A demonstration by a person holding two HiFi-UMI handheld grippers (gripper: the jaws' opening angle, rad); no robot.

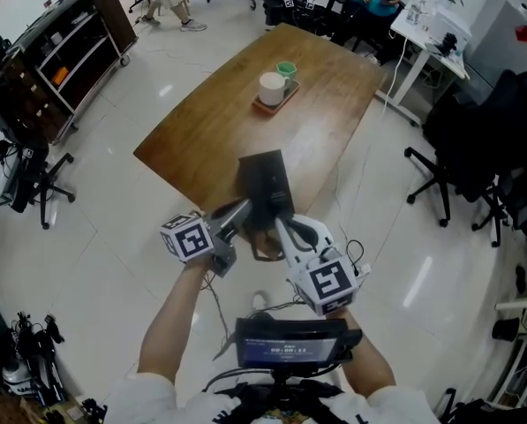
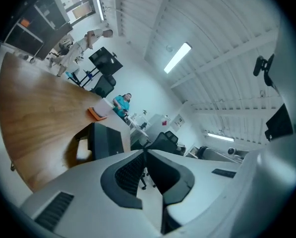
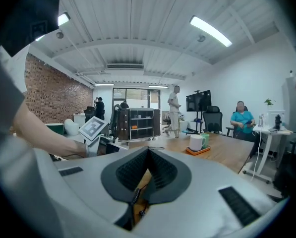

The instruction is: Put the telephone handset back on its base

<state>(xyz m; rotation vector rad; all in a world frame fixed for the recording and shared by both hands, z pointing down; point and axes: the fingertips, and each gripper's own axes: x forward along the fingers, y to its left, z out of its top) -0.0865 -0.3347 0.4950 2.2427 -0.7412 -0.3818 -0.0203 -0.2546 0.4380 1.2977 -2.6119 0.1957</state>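
Observation:
The black telephone [image 1: 265,184] lies at the near end of the wooden table [image 1: 210,122]. In the left gripper view the phone [image 2: 107,140] sits just beyond the jaws, with a dark arched bar [image 2: 82,134] on its left side that looks like the handset. My left gripper [image 1: 244,208] [image 2: 145,151] is shut with nothing between its pads. My right gripper [image 1: 278,222] [image 3: 148,150] is also shut at its tips; a curly black cord [image 3: 136,195] shows through the gap under its jaws. Both grippers hover close together at the phone's near edge.
A white mug [image 1: 272,87] and a green cup [image 1: 286,69] stand on an orange tray [image 1: 291,94] at mid table. Office chairs [image 1: 462,162] are to the right, dark shelving [image 1: 69,51] to the left. A seated person in teal [image 3: 244,120] is beyond the far end.

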